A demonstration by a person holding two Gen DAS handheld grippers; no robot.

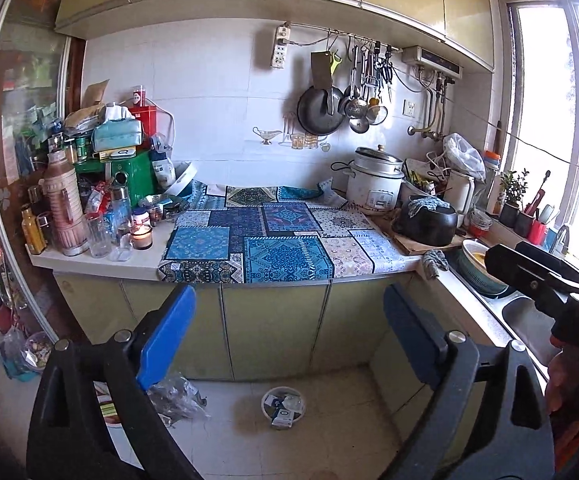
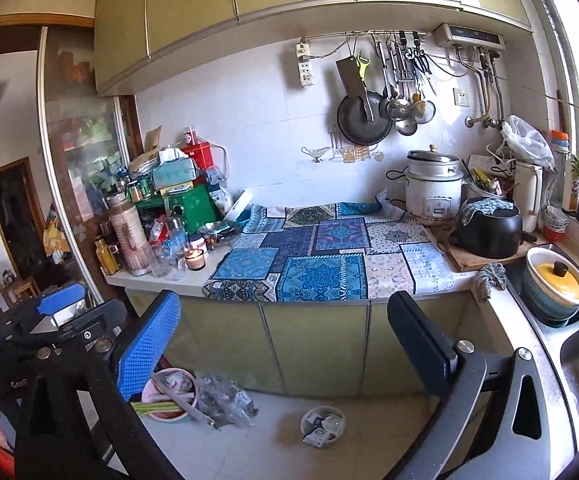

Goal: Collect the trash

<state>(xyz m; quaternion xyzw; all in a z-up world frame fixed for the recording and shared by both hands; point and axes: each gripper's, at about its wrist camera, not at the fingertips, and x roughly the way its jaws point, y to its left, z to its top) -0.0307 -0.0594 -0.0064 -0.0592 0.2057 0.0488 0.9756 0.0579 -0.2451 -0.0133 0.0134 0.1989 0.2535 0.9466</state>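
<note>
Left tongs [image 1: 285,340] and right tongs [image 2: 285,344] both gape wide, nothing between the blue ribbed pads, prob. just emptied. Below them, on the tiled floor, a small round white bin [image 2: 323,420] w/ crumpled paper and packets; crinkly clear plastic bag [image 2: 225,400] beside. The patchwork-cloth surface [image 2: 321,264] looks trash-free.

Few readable letters, both on gripper bodies

In the left wrist view the letters "DAS" stand in pale print on the black body of the right gripper [image 1: 545,276] at the right edge, cut off by the frame; in the right wrist view "GenR", also cut off, stands in white on the black body of the left gripper [image 2: 65,312] at lower left; all other labels are too small or blurred to read
</note>
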